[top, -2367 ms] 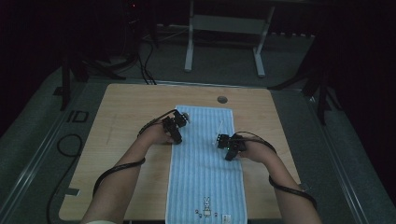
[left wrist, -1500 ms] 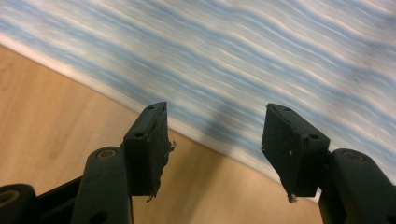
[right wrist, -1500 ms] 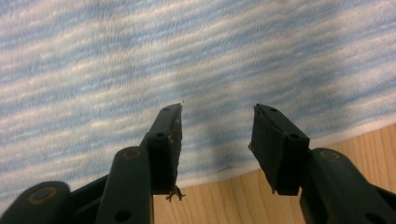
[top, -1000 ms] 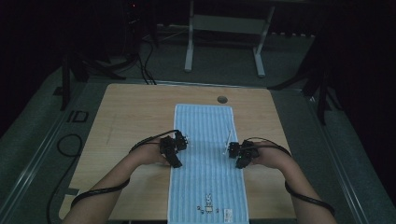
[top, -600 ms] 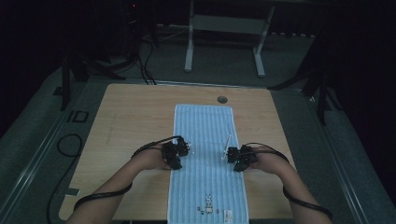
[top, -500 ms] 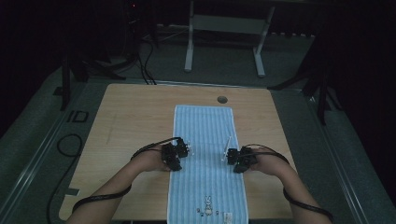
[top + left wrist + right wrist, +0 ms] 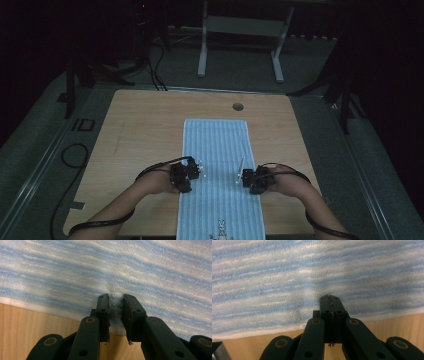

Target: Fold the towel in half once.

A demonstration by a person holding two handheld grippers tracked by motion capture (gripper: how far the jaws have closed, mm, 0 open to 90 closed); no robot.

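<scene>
A long blue and white striped towel [image 7: 218,170] is lying flat down the middle of the wooden table [image 7: 140,130], with its far end near a small round hole [image 7: 238,106] and its near end, the one with a little picture on it, hanging close to the near edge. Two hands are each holding a set of tongs, one at each long side of the towel. The left gripper [image 7: 115,298] is sitting at the towel's left edge, and its jaws have just been closing; a small bunch of cloth is standing squeezed between them, so it is grasping the towel. The right gripper [image 7: 331,300] is at the towel's right edge, and its jaws are clenched tight together with the thin edge of the towel pinched flat in between. It looks like the grabbing step is just finishing, and a fold is probably coming. The next move is likely calling for both hands to be lifting together, at the same speed, so the towel is staying straight and not slipping out. The left pinch looks a bit small, so pulling gently seems wise.
</scene>
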